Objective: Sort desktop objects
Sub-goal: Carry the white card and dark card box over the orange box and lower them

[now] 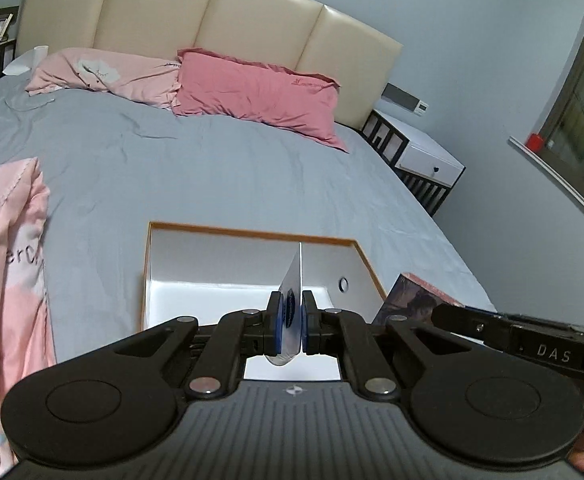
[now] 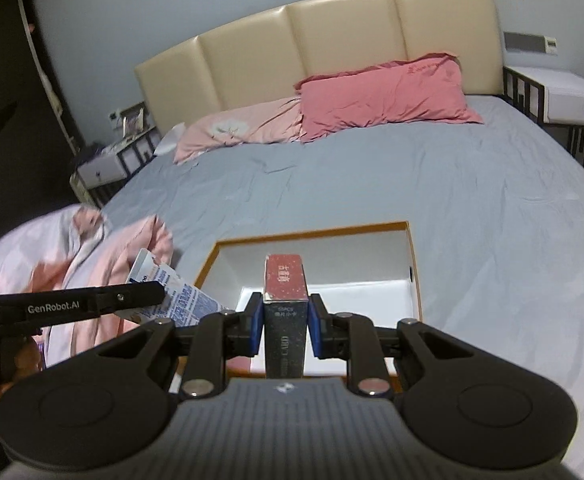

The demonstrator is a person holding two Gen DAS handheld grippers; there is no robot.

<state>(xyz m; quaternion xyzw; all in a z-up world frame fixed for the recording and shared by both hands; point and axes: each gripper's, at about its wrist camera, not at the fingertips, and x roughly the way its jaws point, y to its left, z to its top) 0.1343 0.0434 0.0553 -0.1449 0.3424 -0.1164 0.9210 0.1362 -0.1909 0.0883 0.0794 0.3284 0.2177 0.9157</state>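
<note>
Here, the left tongs (image 1: pixel 292 320) pinch a thin white-and-blue packet (image 1: pixel 293 280) above the white open box with an orange rim (image 1: pixel 252 233) on the grey bed (image 1: pixel 212 176). The right tongs (image 2: pixel 285 326) squeeze a small dark card box with a red top (image 2: pixel 285 304) over that same box.

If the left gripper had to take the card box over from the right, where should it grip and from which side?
Probably the red far end of the card box, coming from above. The right gripper is shut on the dark near half, pads on both long sides, so only the far end and the top face are free. The left gripper, shut on a flat white packet, must drop that into the white box first.
</note>
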